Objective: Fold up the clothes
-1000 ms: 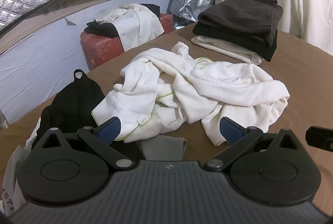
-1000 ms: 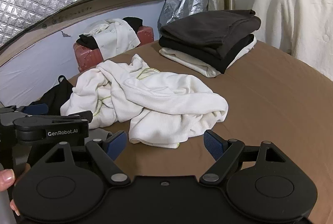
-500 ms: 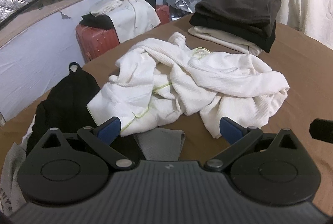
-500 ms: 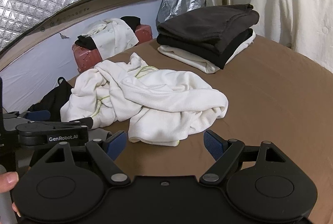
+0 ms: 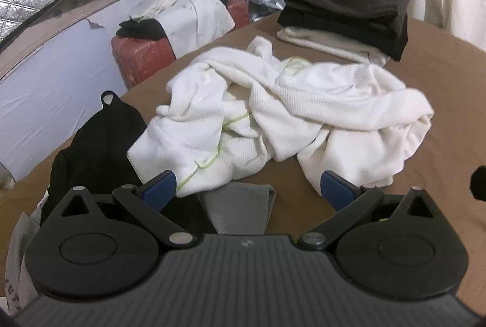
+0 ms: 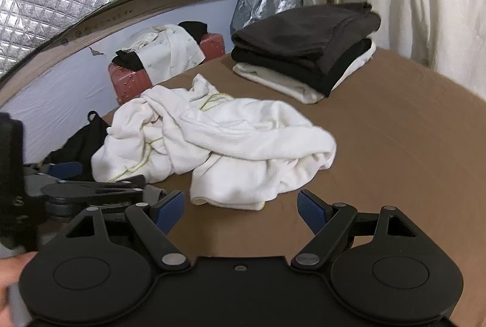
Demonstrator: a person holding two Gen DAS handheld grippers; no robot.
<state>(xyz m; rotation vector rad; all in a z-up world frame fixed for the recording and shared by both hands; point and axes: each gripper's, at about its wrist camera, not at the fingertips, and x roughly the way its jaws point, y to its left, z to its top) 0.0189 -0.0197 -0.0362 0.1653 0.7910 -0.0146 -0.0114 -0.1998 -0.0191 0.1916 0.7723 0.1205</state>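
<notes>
Left gripper [image 5: 248, 189]: fingers spread wide, nothing between the pads, hovering at the near edge of the crumpled white garment [image 5: 285, 114]. Right gripper [image 6: 240, 207]: likewise released and empty, its blue pads [image 6: 311, 213] just short of the garment's near hem. The white garment [image 6: 218, 141] lies bunched at 12 o'clock from both grippers on the brown surface [image 6: 410, 144], sleeves twisted over the body, yellow-green stitching showing along some edges. Judgement: step in hand is the first pick-up. It would go best to take two separate outer edges, e.g. hem corners at 11 and 1 o'clock, single layer only, then lift and spread flat before any fold; pinching the knotted middle risks dragging the whole heap. Black garment [image 5: 97, 141] sits at 10 o'clock of the left gripper, grey cloth [image 5: 240, 205] directly under it. Folded dark stack [image 6: 306, 47] at 1 o'clock, well apart. Containers: red suitcase [image 6: 127, 77] at 11 o'clock, beyond the surface, closed; clothes draped on top, contents cannot be told.
</notes>
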